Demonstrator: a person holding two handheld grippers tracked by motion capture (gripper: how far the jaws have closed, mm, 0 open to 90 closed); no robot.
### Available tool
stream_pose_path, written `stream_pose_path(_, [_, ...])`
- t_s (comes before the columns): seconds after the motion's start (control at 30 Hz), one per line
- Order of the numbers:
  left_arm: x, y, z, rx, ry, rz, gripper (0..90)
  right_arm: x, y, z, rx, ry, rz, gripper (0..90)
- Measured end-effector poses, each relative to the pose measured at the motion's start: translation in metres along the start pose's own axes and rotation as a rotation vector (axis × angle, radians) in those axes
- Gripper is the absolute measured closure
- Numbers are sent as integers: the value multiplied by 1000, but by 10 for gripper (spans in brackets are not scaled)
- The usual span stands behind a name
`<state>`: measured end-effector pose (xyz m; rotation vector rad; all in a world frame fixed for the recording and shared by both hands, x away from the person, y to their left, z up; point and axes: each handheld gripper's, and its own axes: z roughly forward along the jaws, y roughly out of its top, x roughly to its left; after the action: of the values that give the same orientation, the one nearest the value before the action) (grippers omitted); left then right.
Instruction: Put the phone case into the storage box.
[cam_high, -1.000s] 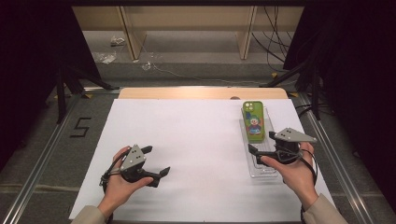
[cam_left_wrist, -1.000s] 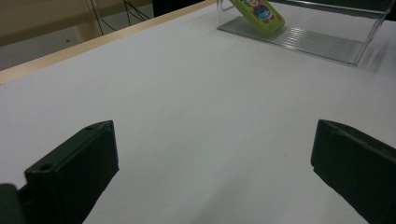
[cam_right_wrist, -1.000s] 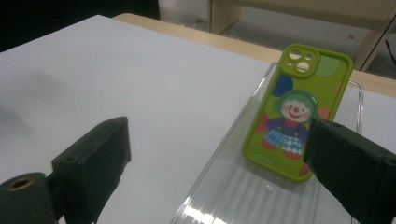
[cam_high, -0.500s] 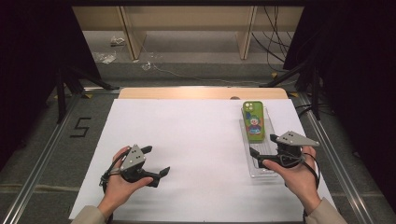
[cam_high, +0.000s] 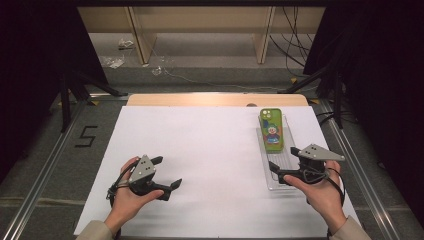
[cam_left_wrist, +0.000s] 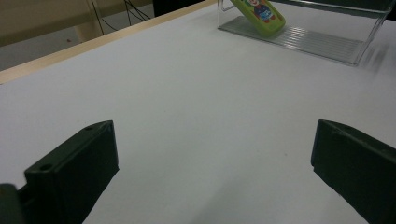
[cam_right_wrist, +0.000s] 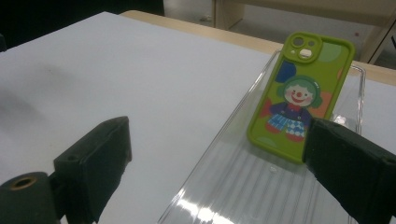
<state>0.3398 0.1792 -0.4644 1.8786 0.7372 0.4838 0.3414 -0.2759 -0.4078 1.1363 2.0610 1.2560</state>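
The green phone case (cam_high: 272, 131), light, flexible and probably grippy, leans in the clear tray (cam_high: 278, 180) at the counter's (cam_high: 210, 150) right, best pinched across its long edges by the open, empty right hand-held gripper (cam_high: 282, 164); left hand-held gripper (cam_high: 167, 172) likewise open.

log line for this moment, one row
left gripper: open, idle | right gripper: open, at clear tray | phone: in tray, unheld

**Green phone case propped in clear tray**

A green phone case (cam_high: 271, 131) printed with a cartoon clown leaned face-up, camera cutout at the far end, inside a clear ribbed plastic tray (cam_high: 274, 175) on the right side of the white table sheet.
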Motion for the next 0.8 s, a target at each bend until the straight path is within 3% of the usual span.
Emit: stream_pose_path(0.8, [1,0,0,-1,3,-4,1,-1,-2,-4,-7,6,-3,92])
